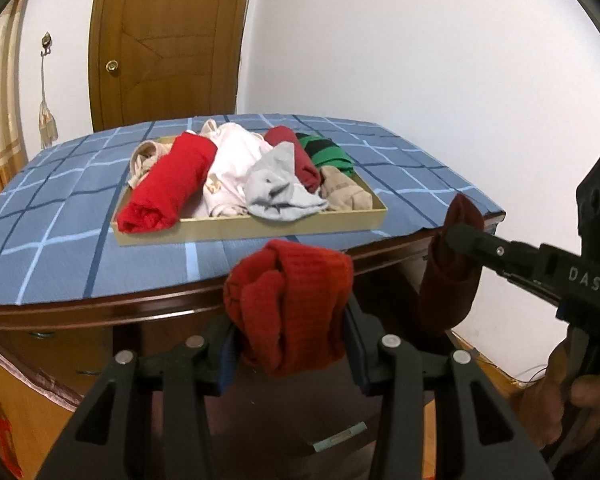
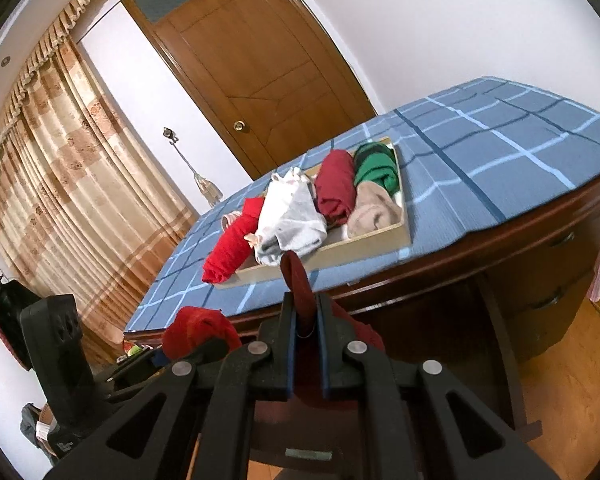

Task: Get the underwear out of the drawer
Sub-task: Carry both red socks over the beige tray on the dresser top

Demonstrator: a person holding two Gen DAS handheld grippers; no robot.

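A shallow wooden drawer tray [image 1: 260, 230] lies on the blue checked table and holds several rolled garments: a red roll [image 1: 168, 184], a white piece [image 1: 236, 164], a grey one [image 1: 276, 188], a dark red roll [image 1: 296, 152], a green-and-black one [image 1: 324, 152] and a beige one [image 1: 344, 192]. My left gripper [image 1: 290, 332] is shut on a red bundle of underwear [image 1: 288, 300], held in front of the table edge. My right gripper [image 2: 306, 308] is shut on a maroon garment [image 2: 298, 280], which hangs below its fingers; this gripper [image 1: 456, 236] is also visible from the side.
The table [image 1: 52, 220] has a dark wooden rim and drawers [image 2: 556, 268] below. Behind it are a brown door [image 1: 164, 40] and a white wall. A patterned curtain [image 2: 60, 160] hangs at the left. A hand [image 1: 572, 392] holds the right gripper's handle.
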